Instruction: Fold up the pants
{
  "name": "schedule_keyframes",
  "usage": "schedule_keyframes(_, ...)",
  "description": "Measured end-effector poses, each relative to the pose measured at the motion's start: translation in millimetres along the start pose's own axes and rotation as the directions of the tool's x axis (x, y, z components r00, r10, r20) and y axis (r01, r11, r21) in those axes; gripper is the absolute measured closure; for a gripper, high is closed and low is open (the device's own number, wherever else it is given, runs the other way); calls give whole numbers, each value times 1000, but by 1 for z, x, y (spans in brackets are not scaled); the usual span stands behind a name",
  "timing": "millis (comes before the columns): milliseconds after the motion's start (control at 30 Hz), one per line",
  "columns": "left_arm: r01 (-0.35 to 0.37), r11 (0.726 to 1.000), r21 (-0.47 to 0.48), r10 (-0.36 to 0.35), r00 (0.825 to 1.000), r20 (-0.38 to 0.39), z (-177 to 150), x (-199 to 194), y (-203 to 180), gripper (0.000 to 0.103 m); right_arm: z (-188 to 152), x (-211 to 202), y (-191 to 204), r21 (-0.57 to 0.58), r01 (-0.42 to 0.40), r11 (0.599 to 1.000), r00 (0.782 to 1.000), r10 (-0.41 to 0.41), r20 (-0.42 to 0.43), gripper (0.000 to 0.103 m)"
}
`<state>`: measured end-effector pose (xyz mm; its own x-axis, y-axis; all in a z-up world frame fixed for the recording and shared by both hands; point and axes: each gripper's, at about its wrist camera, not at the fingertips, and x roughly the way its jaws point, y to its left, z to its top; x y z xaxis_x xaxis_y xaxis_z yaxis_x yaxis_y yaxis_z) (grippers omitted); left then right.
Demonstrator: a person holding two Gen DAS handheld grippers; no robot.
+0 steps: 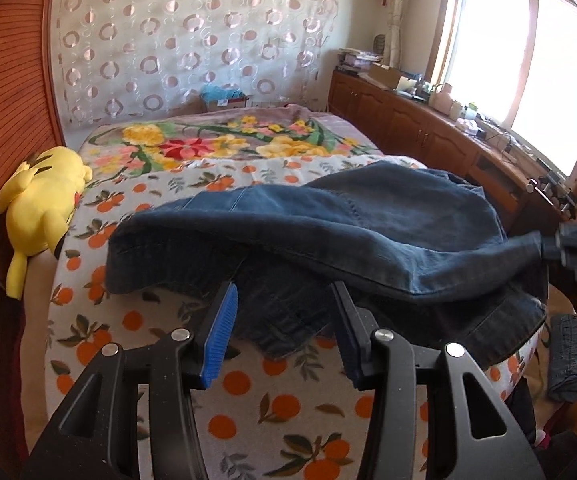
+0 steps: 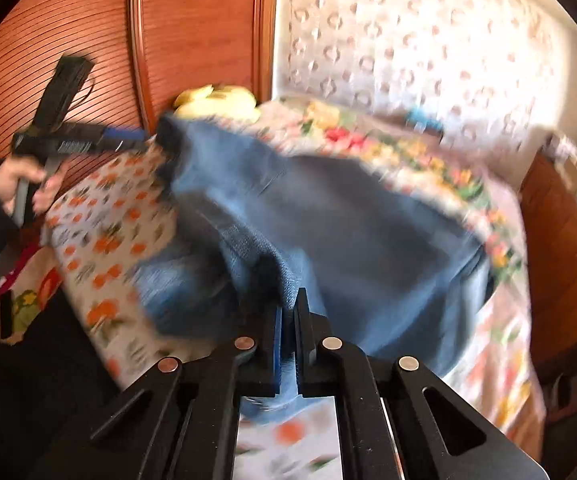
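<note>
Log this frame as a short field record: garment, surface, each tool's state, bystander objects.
garment: dark blue jeans, crumpled and partly lifted, not yet folded flat
surface: bed with orange-fruit print blanket
left tool: open, at the near edge of the jeans, gripping nothing
right tool: shut on a bunched part of the jeans, image motion-blurred
bystander objects: yellow plush toy at the bed's left edge; floral blanket farther back

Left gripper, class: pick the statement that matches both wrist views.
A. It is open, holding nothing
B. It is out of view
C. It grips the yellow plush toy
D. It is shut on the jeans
A: the left gripper has its jaws spread apart over the jeans, pinching no fabric; only the right gripper is clamped on the denim.
</note>
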<state>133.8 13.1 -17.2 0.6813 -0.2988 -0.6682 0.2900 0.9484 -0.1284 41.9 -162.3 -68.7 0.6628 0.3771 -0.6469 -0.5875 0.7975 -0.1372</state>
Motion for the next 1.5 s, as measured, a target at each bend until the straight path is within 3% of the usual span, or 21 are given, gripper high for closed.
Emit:
schedule_keyframes(200, 18, 1000, -3, -18, 999, 37, 19, 5, 0, 55, 77, 8, -52, -47, 173, 984, 983, -170, 67, 100)
schedule_keyframes(467, 23, 1000, -8, -22, 998, 56, 45, 15, 6, 55, 166, 49, -102, -65, 361, 930, 929, -354, 106, 100)
schedule_keyframes(533, 23, 1000, -10, -22, 998, 58, 50, 17, 7, 55, 192, 63, -110, -64, 420, 905, 903, -410, 132, 100)
schedule_keyframes(633, 11, 1000, -12, -11, 998, 65, 55, 20, 9, 55, 221, 88, -119, -28, 458, 889, 883, -450, 133, 100)
schedule_keyframes(700, 11, 1000, -16, -10, 998, 64, 56, 22, 9, 55, 227, 109, -121, 0, 452, 892, 888, -450, 97, 100)
schedule_keyframes(867, 6, 1000, -6, -6, 999, 49, 51, 30, 5, 55, 203, 141, -119, 52, 387, 921, 921, -388, 27, 83)
schedule_keyframes(933, 8, 1000, -2, -8, 999, 40, 46, 32, 1, 55, 189, 142, -120, 73, 355, 932, 934, -357, 12, 81)
schedule_keyframes(1200, 29, 1000, 12, -30, 999, 34, 30, 29, -23, 55, 136, 116, -135, 153, 234, 960, 971, -239, 18, 77)
schedule_keyframes(1500, 53, 998, 40, -54, 998, 31, 1, 13, -64, 55, 55, 43, -143, 227, 154, 962, 984, -170, 51, 76)
